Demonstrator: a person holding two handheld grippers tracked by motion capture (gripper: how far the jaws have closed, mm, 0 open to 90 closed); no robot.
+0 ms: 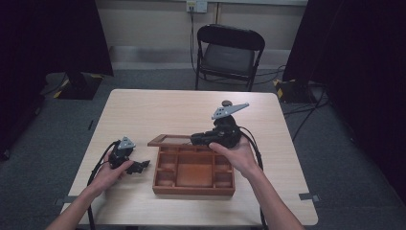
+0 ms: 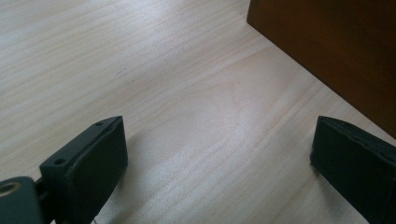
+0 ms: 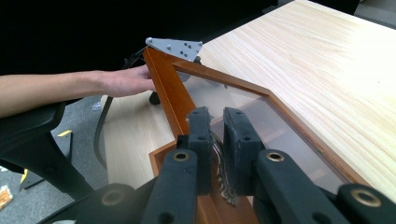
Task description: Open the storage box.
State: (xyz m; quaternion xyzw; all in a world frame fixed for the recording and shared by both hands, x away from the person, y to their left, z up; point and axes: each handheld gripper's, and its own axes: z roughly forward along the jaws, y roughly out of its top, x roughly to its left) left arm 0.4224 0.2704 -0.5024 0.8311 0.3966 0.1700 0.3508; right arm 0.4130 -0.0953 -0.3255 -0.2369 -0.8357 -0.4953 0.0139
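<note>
Box: a brown wooden box with small compartments around a wide middle one is sitting on the pale counter, toward its near edge and roughly midway between left and right.
Lid: a wood-framed glass lid is standing raised off the far edge of the box, tilted; in the high view it is showing as a thin brown frame running left from the right gripper.
Right gripper: the right gripper is hovering over the far right part of the box, gripped by the right hand; in the right gripper view its jaws are standing almost together, pinching the lid's near frame rail between them.
Left gripper: the left gripper is resting low on the counter just left of the box, held by the left hand; in the left gripper view its jaws are spread wide with bare counter between them, gripping nothing, and the box's dark side wall is lying ahead to the right, apart from both jaws.
Background: a black folding chair is standing beyond the far edge of the counter.
</note>
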